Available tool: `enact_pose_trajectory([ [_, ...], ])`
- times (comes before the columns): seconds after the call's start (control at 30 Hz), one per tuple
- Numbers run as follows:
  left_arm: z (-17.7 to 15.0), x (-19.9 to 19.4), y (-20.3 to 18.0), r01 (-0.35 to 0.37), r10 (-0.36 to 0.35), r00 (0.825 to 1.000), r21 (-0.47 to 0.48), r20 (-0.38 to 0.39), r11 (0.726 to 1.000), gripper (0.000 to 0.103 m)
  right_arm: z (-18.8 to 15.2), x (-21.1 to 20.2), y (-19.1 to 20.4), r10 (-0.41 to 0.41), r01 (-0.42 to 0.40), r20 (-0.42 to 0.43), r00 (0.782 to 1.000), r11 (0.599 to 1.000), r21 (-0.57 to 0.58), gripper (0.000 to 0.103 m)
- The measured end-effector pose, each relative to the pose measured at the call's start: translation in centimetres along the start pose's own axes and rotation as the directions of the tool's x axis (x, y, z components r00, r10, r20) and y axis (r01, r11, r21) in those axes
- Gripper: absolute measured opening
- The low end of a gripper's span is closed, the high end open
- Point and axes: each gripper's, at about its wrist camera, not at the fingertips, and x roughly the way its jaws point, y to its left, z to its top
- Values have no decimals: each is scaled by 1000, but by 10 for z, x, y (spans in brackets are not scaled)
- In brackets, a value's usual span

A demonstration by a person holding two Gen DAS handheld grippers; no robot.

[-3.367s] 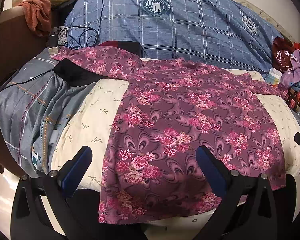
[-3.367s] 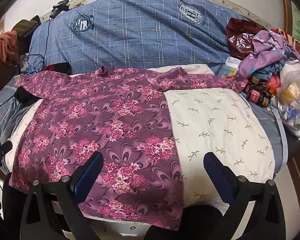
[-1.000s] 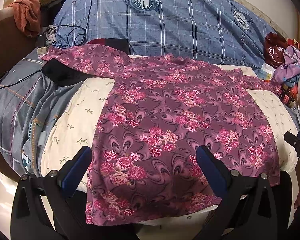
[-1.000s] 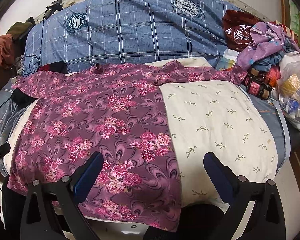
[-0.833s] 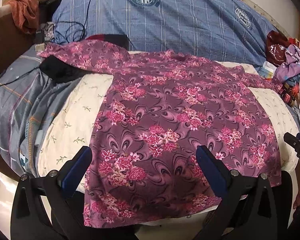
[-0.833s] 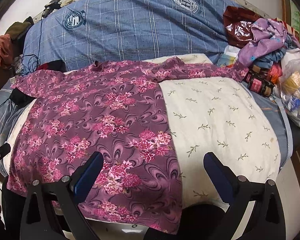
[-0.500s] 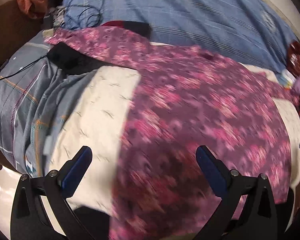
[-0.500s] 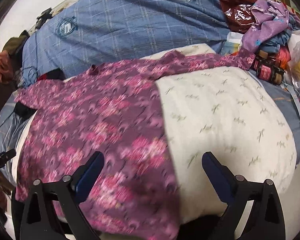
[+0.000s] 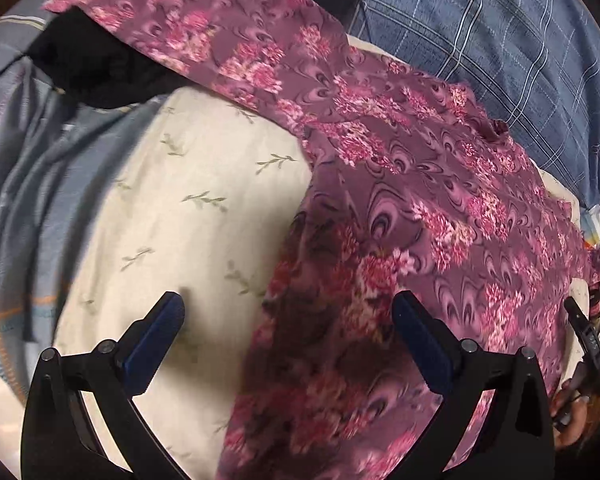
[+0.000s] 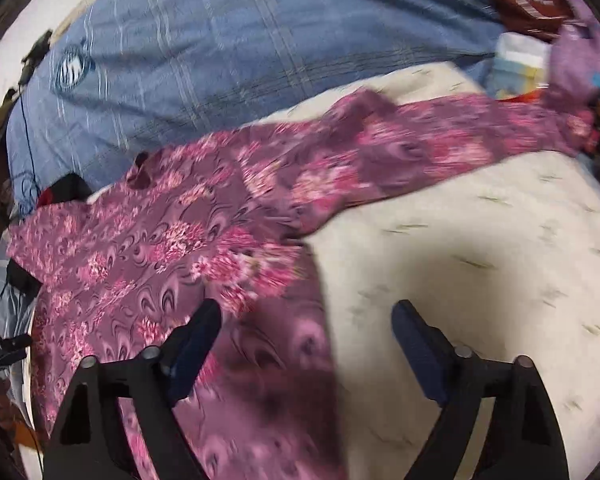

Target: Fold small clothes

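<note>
Blue plaid duvet (image 9: 480, 20) fills the far side of the bed, bunched along the wall. Near of it, a cream bedcover with leaf sprigs (image 9: 188, 200) covers the mattress; a grey-blue striped sheet (image 9: 16, 184) is crumpled at the far left edge.

The purple floral shirt (image 9: 400, 184) lies flat, spread open on the cream bedcover. Long axis of the body runs near to far: collar (image 9: 498, 128) points to the far side, touching the duvet's edge, hem at the near edge of the bed. Sleeves stretch out crosswise, one to the far left over a black cloth (image 9: 88, 64), the other to the far right (image 10: 480, 132), its end reaching a pile of mixed clothes and bags (image 10: 572, 60). Right wrist view is motion-blurred; fine detail there is not readable.

Left gripper (image 9: 288, 316): jaws spread wide, nothing pinched. It hovers over the shirt's left side edge, left finger above bare bedcover, right finger above fabric.

Right gripper (image 10: 306, 322): jaws have just been closing but stand well apart, gripping nothing. It straddles the shirt's right side edge, left finger over fabric, right finger over bedcover.
</note>
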Motion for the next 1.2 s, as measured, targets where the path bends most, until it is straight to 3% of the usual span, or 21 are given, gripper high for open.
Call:
enact_pose_trajectory([
  [0.03,2,2,-1,3,-3,1000,1,-6,1000,103,2,3,4,14,-14,3,1000,1000,-22,84],
  [0.1,4,7,-6,12,-12,1000,12,-9,1000,103,2,6,13,74,-74,-1,997,996,-52,54],
  [0.13,5,9,-9,7,-7,1000,18,-4,1000,103,2,8,17,63,-64,-8,998,995,-75,45],
  [0.2,10,9,-10,0,0,1000,19,13,1000,91,3,9,23,25,-26,-11,1000,992,-121,6],
  [0.23,11,5,-11,-3,3,1000,17,24,1000,80,4,7,22,35,-37,-19,999,991,-132,6],
  [0.27,13,5,-11,-10,10,1000,13,29,1000,76,6,2,20,40,-41,-13,999,990,-132,5],
  [0.37,13,12,-3,-97,98,994,-20,52,995,77,5,-4,3,23,-23,-7,1000,994,-104,4],
  [0.4,12,16,-4,-122,122,991,-6,58,993,78,2,4,-4,17,-20,-40,999,996,-89,4],
  [0.47,10,11,-10,-148,146,986,22,77,989,78,1,2,-4,38,-40,-25,999,996,-76,5],
  [0.57,7,-5,-12,-90,89,991,11,98,996,78,5,-10,-7,96,-97,-32,995,995,-22,10],
  [0.63,3,-25,-18,-62,58,985,16,163,998,78,11,-20,-27,117,-117,-3,993,992,45,13],
  [0.7,4,-38,-32,-57,45,973,49,224,997,78,21,-30,-66,99,-104,40,994,982,159,28],
  [0.8,11,-36,-57,-64,35,963,101,268,993,80,38,-43,-145,-4,-27,84,996,932,361,34],
  [0.93,22,-6,-88,-61,24,970,147,242,987,80,63,-64,-231,-121,21,154,981,849,528,36],
  [1.03,20,20,-102,-41,12,983,150,184,988,80,82,-53,-264,-121,7,157,980,813,582,56],
  [1.1,15,34,-107,-77,49,984,163,169,984,81,87,-36,-276,-115,5,138,984,784,620,58],
  [1.2,10,39,-111,-120,74,972,200,223,972,88,87,-8,-287,-109,1,117,987,737,676,58],
])
